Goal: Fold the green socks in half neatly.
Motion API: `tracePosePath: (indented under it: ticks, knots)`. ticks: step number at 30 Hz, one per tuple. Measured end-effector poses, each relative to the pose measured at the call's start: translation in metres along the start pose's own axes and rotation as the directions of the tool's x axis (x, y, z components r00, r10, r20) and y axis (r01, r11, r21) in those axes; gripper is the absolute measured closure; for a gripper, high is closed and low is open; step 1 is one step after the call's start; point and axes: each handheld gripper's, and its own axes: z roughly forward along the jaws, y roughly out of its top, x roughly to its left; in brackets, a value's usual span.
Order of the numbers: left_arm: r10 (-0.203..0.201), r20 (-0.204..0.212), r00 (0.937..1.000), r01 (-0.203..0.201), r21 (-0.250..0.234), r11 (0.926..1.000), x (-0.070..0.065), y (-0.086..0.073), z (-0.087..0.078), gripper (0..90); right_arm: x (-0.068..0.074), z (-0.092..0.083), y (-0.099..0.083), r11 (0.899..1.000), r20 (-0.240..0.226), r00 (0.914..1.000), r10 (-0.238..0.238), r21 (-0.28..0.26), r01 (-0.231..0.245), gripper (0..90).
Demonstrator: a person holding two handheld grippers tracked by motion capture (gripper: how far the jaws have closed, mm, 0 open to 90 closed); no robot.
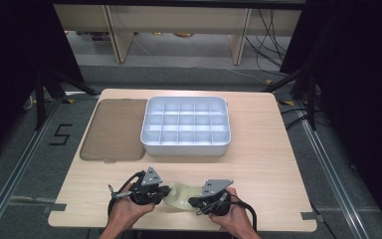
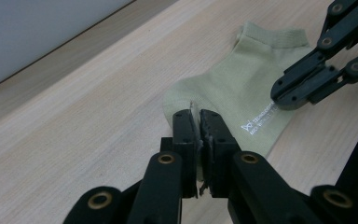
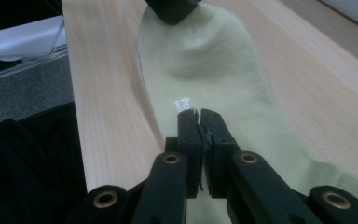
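Both hand-held grippers pinch the pale green sock (image 1: 181,195) on the bench (image 1: 258,149): left hand-held gripper (image 2: 198,114) clamped on its toe, right hand-held gripper (image 3: 197,112) on its sole; white lettering reads in the left gripper view.

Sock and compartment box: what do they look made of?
Sock: soft knit fabric, matte pale green, seemingly cotton blend; ribbed cuff and white printed lettering show. Compartment box: likely moulded plastic, smooth pale grey-white with thin, even dividers and rounded corners.

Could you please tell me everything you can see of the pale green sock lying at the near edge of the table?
The pale green ankle sock looks like soft knit, with a ribbed cuff and small white lettering on its foot. It lies flat on the light wooden table, near its front edge. The left gripper is shut on its toe end; the right gripper pinches it mid-foot.
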Motion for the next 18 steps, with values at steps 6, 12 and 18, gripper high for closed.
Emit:
tracePosePath:
  ticks: [6, 12, 18]
  knots:
    - [0.004, -0.004, 1.0000, -0.004, -0.004, 1.0000, 0.000, 0.001, -0.002, 84.8, 0.000, 0.011, 0.000, 0.999, -0.012, 0.9996, -0.025, 0.040, 0.026, 87.3]
    - [0.007, 0.009, 0.9999, -0.007, -0.028, 0.9996, -0.003, 0.006, -0.009, 84.8, -0.003, 0.017, 0.001, 0.999, -0.033, 0.9993, -0.017, 0.035, 0.019, 88.0]
    - [0.036, 0.024, 0.9990, -0.035, -0.042, 0.9985, -0.008, 0.012, -0.012, 84.8, -0.003, 0.021, 0.004, 0.999, -0.042, 0.9988, -0.026, 0.028, 0.027, 88.5]
